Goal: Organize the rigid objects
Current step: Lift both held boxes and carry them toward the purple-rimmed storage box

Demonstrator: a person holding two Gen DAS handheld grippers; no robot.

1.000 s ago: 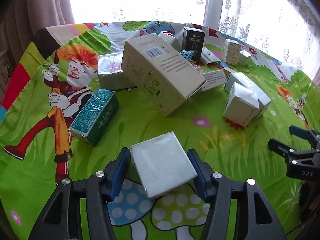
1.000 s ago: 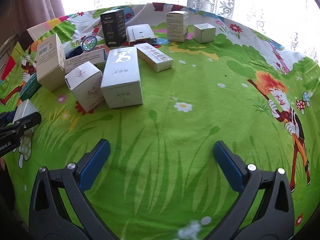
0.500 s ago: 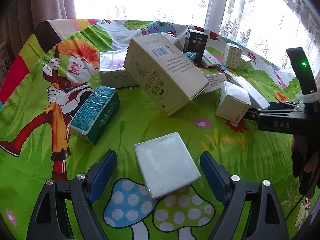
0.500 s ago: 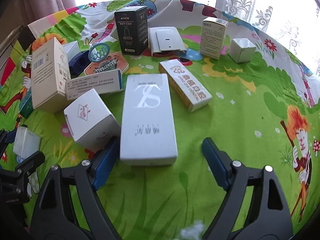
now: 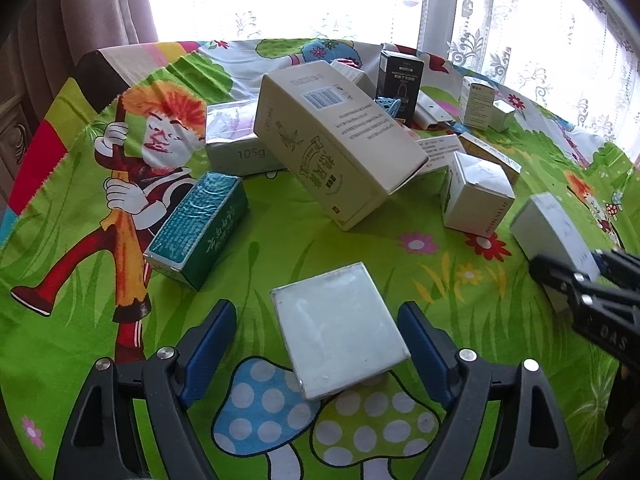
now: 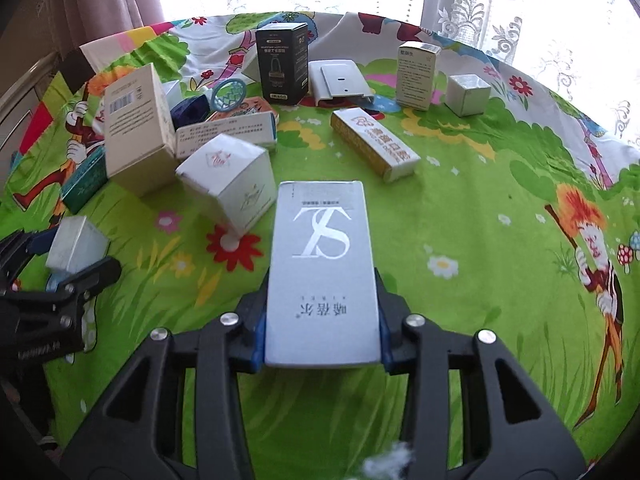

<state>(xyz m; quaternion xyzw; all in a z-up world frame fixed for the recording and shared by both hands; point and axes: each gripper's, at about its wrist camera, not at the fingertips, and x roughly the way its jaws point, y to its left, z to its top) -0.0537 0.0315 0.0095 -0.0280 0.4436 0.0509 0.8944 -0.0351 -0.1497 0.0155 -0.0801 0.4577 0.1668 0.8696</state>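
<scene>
The right gripper [image 6: 322, 330] is seen closed onto the near end of the long silver box [image 6: 322, 268]; its jaws have just been closing, and the blue pads press against both long sides. The box extends away from the gripper along the line of the fingers, printed face up.

The left gripper [image 5: 318, 346] is spread, its jaws having just narrowed slightly. The flat white box [image 5: 340, 328] lies between the blue pads [image 5: 210, 344] with a gap visible on each side, resting on the worktop [image 5: 280, 232], which is covered by a green cartoon-print cloth.

Just beyond the silver box, to its left in the right wrist view, a white cube box [image 6: 230, 182] is tilted on one edge. A teal box [image 5: 198, 230] lies to the left of the left gripper. A large cream box [image 5: 336, 136] leans tilted behind it, with a pale box marked 105g [image 5: 236, 140] beside it. A yellow-edged long box [image 6: 374, 142] lies further out. At the far side, a black box [image 6: 282, 62] stands upright, with a white plastic casing [image 6: 340, 82], an upright white carton [image 6: 416, 74] and a small silver cube [image 6: 468, 94] to its right.
</scene>
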